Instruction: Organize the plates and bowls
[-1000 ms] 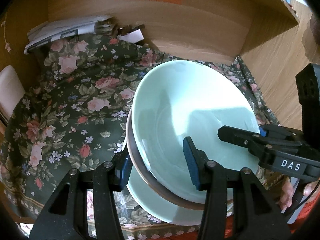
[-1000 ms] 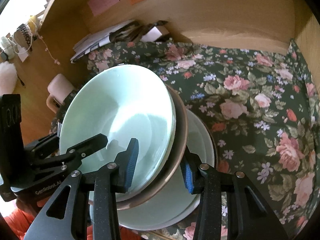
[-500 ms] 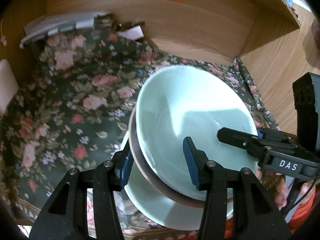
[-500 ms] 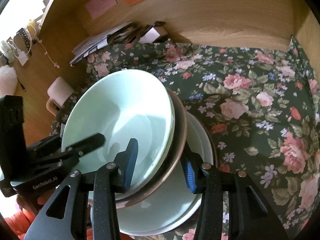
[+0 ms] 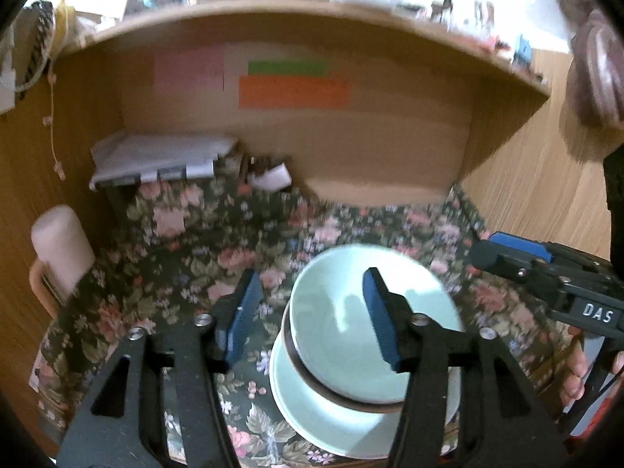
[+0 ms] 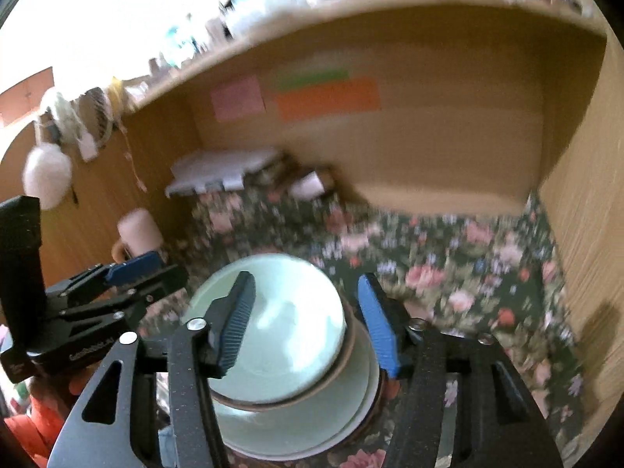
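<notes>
A pale green bowl [image 5: 351, 319] sits nested in a brown-rimmed bowl [image 5: 312, 380], which rests on a pale green plate [image 5: 323, 421] on the floral cloth [image 5: 175, 265]. My left gripper [image 5: 312, 316] hovers above the stack's left rim. Its jaws are opening, one pad over the bowl and one outside, neither touching. In the right wrist view the same green bowl [image 6: 280, 335] lies below my right gripper [image 6: 306, 323]. Those jaws are also opening and straddle the right rim without pressing it. Each gripper shows in the other's view: the right gripper [image 5: 518, 251] and the left gripper [image 6: 132, 269].
The cloth lies in a wooden alcove with a shelf overhead and side walls close by. Coloured paper notes [image 5: 292, 91] hang on the back wall. A pile of papers [image 5: 156, 160] sits at the back left, a pink mug [image 5: 62, 241] at the left edge. A person's fingers [image 5: 577, 374] show lower right.
Both grippers have let go of the stack's rims, widened and risen back, tilting up so the shelf shows. The stack now looks smaller and lower in both views.
</notes>
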